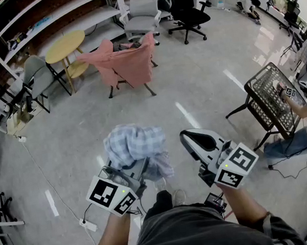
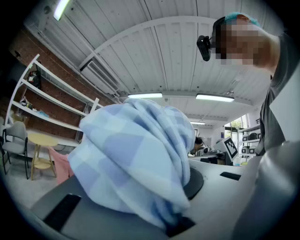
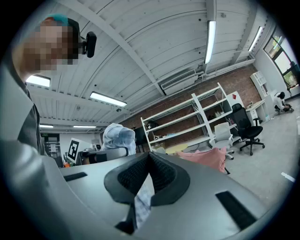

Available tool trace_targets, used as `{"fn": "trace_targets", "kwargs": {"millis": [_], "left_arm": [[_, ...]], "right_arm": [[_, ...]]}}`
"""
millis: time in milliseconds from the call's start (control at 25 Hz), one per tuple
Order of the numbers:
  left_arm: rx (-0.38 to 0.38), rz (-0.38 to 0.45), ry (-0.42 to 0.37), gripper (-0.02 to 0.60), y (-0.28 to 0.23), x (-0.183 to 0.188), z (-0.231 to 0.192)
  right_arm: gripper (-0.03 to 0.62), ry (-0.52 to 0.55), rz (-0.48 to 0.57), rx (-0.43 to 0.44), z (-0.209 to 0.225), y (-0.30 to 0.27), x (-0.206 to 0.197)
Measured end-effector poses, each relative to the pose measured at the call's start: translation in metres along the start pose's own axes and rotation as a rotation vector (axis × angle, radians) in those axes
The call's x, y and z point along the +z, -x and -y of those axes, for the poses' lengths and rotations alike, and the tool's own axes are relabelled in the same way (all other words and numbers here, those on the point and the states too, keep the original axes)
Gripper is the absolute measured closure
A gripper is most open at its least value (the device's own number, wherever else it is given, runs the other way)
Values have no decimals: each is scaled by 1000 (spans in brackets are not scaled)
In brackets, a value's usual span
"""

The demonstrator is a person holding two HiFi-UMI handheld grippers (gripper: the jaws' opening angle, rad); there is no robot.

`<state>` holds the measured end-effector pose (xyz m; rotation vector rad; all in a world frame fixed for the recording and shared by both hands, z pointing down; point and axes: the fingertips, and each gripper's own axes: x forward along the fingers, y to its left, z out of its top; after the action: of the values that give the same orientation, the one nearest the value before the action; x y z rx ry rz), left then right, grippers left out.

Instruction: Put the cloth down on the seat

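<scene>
The left tongs [image 1: 136, 171] are clamped on the blue checked cloth [image 1: 134, 144], which bunches just ahead of them; the right tongs [image 1: 187, 138] are pressed together just beside it; bare floor [image 1: 194, 92] runs ahead to a chair [image 1: 150, 89] under a pink garment [image 1: 127, 64]; a black mesh surface [image 1: 270, 96] stands well out past the right tongs

Open floor [image 1: 193, 86] up to chair [image 1: 150, 89]
</scene>
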<state>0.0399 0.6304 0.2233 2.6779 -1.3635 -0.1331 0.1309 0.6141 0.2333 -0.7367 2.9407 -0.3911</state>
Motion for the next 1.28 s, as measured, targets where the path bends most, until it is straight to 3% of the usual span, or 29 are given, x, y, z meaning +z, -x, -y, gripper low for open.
{"fn": "trace_targets", "kwargs": {"millis": [440,840,1280], "left_arm": [[15,-16,26,495,2,-12,-13],[-4,-27,59,495,-27,-16,-69],[-57,-1,51,495,-55,7,-147]], "right_arm": [[579,-72,3,-12,11,-5,-11],[579,-117,-15,-36,49,-51,-13],[577,-94,4,-72,77,-125,5]]}}
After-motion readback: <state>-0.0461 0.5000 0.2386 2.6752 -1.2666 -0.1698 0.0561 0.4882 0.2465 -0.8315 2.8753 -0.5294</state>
